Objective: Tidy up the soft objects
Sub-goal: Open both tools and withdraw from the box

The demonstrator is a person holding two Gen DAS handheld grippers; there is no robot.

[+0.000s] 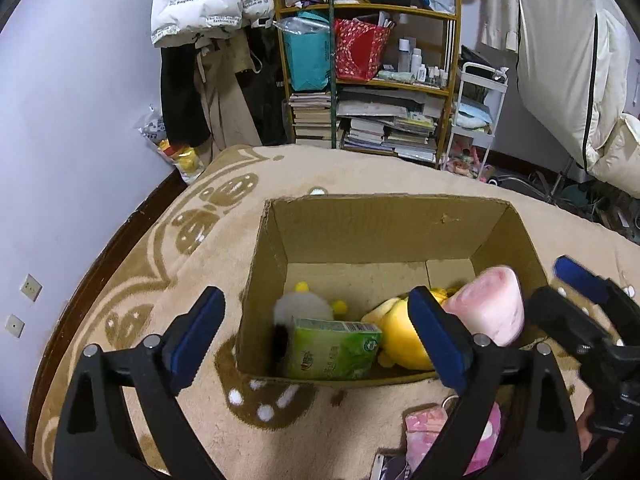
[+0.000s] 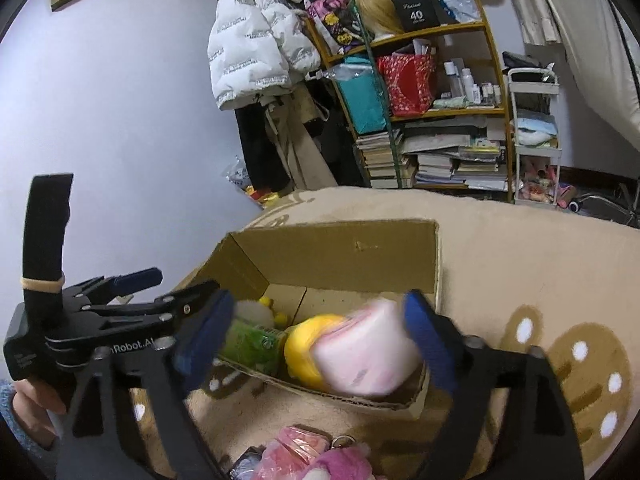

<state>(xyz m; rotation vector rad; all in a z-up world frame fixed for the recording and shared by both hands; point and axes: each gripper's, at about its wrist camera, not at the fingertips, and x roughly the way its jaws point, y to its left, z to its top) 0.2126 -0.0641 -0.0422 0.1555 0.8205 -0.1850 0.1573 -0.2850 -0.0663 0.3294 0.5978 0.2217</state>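
The left hand-held gripper (image 1: 316, 336) hovers spread and empty before the cardboard box (image 1: 384, 216) on the rug (image 1: 168, 256), while the right hand-held gripper (image 2: 316, 336), fingers apart, frames a blurred pink plush (image 2: 364, 352) above the box's near right corner.

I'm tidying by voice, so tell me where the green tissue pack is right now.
The green tissue pack lies inside the cardboard box, against its near wall toward the left, with the yellow plush on its right and a white fluffy toy just behind.
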